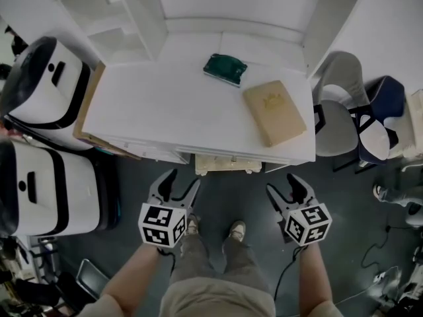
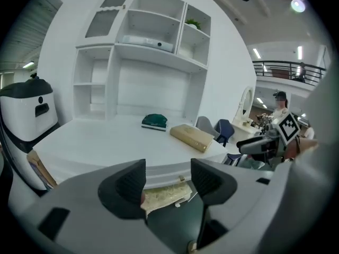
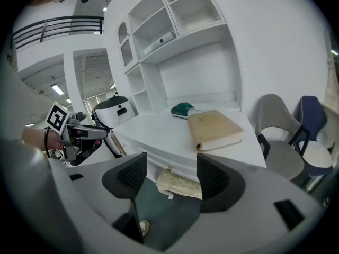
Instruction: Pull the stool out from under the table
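"Tongs first, how do they stand?"
"Left tongs (image 1: 184, 178) and right tongs (image 1: 281, 183) are both open, jaws apart with nothing pressed between them. They hang side by side in front of the bench (image 1: 165, 111), well apart from each other, and touch nothing."
"And the stool?"
"Stool (image 1: 225, 164) is tucked under the bench at the middle of the front edge. From above, only a strip of its cream seat pokes out. Each gripper view shows that seat beyond the gap between the jaws, apart from them."
"What lies on the bench?"
"A tan book (image 1: 273, 112) near the right front corner, closed and flat, and a green pouch (image 1: 225, 69) farther back, near it but not touching. White shelves (image 1: 112, 18) rise at the back."
"Around it?"
"Two white machines (image 1: 46, 190) with black trim on the left, and a grey chair (image 1: 337, 111) and a blue chair (image 1: 383, 104) on the right. The person's shoes (image 1: 236, 230) are on the dark floor (image 1: 231, 197) between the two tongs — short of the stool"
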### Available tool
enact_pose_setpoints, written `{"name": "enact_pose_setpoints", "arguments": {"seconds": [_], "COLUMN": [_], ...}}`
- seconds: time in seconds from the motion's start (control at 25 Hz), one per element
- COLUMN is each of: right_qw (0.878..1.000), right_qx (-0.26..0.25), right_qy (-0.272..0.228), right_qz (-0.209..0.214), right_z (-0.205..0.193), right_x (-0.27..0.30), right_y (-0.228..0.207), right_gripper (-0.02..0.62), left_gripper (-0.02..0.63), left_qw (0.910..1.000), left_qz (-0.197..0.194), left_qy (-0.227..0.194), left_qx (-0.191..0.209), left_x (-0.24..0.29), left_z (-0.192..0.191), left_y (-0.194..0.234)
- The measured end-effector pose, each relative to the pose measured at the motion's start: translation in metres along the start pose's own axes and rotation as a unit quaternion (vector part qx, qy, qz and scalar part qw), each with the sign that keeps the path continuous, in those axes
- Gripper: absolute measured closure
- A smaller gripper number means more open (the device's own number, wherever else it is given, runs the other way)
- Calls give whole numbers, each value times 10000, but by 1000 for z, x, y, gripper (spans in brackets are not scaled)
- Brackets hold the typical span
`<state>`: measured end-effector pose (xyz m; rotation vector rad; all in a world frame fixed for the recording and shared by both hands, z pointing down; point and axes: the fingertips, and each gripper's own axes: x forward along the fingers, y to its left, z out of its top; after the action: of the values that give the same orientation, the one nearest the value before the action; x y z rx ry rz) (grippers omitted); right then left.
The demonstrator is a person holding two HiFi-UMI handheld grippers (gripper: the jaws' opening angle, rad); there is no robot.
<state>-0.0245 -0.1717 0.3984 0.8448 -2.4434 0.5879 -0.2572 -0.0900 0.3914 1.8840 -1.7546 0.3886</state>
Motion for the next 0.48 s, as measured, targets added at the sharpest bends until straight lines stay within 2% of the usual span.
{"name": "enact_pose_setpoints", "arguments": {"seconds": [0.48], "right_qw": [9992], "right_qx": [219], "right_qy": [331], "right_qz": [-76], "right_z": [-100], "right_x": [102], "right_y": [-36], "right_gripper": [291], "left_gripper": [310], "left_qw": [9993], "left_qz": [-170], "left_qy": [286], "left_qx": [-187], "left_x": [100], "left_z": [-109], "left_y": [36]}}
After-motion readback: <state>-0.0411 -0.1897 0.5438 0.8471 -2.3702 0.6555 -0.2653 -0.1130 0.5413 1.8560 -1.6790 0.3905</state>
